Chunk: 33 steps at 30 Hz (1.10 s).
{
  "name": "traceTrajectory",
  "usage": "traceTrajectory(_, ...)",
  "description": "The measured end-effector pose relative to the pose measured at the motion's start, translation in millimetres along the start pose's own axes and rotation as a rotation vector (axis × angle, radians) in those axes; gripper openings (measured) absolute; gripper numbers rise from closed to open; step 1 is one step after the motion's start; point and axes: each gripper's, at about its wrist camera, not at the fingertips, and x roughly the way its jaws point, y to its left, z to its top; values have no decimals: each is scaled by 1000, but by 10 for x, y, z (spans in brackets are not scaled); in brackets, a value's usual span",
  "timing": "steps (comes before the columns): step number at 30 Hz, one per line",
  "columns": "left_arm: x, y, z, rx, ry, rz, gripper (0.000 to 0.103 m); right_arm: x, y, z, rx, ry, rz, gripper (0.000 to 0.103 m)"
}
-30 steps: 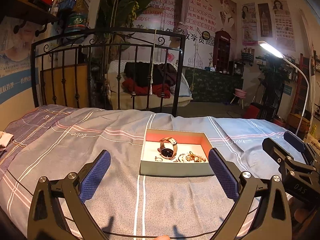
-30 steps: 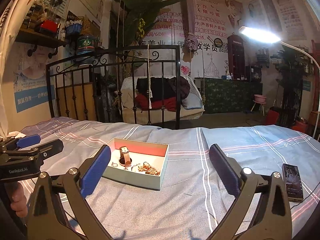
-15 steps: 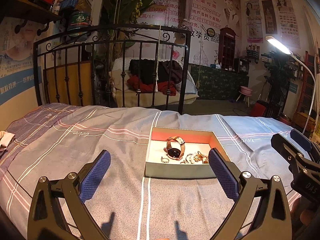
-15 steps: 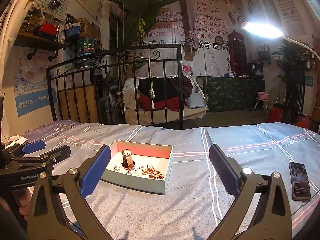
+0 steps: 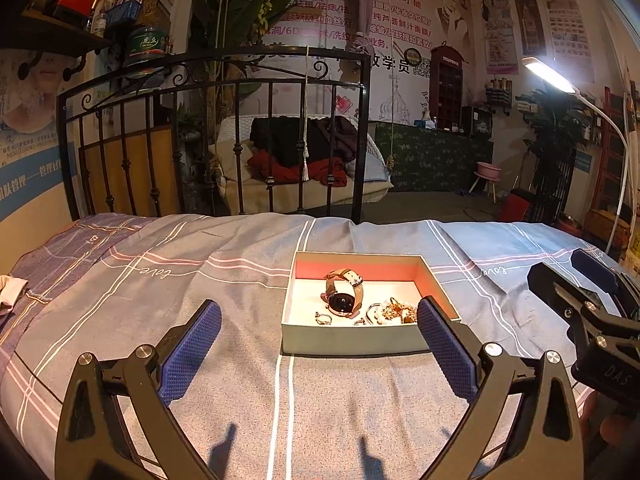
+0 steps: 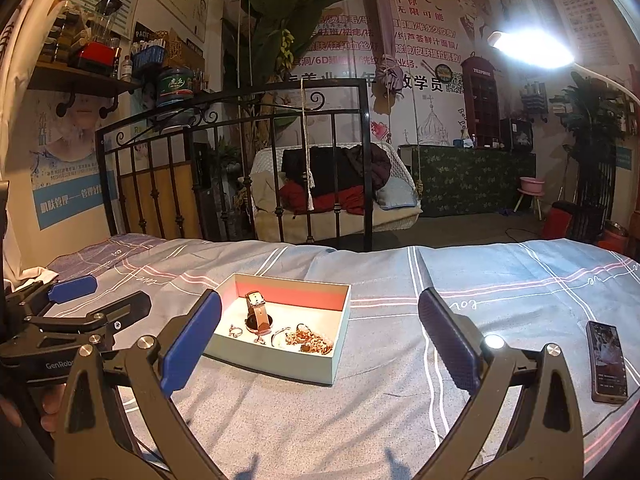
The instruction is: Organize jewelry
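Jewelry tangle [image 5: 396, 314] indistinct in box [image 5: 352, 344], left gripper [image 5: 318, 338] fingertip overlapping

A grey-blue bedspread [image 6: 360, 420] with pink and white stripes covers the bed, and a phone [image 6: 607, 361] lies flat on it at about 4 o'clock in the right wrist view. A black iron bedframe [image 5: 224, 80] stands toward 12 o'clock, with a hanging swing seat [image 6: 336, 200] piled with dark and red clothes behind it. A lit lamp [image 6: 532, 50] glares at 2 o'clock.
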Motion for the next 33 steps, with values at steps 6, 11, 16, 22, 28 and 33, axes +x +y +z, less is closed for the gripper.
traceTrajectory(6, 7, -23, 1, 2, 3, -6, 96, 10, -16, 2, 3, 4, 1, 97)
traceTrajectory(11, 1, -37, -1, 5, 7, -10, 96, 5, -11, -6, 1, 7, 4, 97)
traceTrajectory(16, -22, -67, -12, 17, 8, -13, 96, -6, 10, -1, -7, 6, 6, 97)
traceTrajectory(22, -35, -68, -4, 18, 8, -5, 96, -9, -2, 9, -8, 5, 7, 97)
traceTrajectory(28, -74, -40, -2, 4, -15, 12, 96, -6, -14, -3, -2, 11, 4, 97)
traceTrajectory(33, -48, -41, -3, 3, 9, -10, 96, -12, -21, -13, -3, 15, -2, 97)
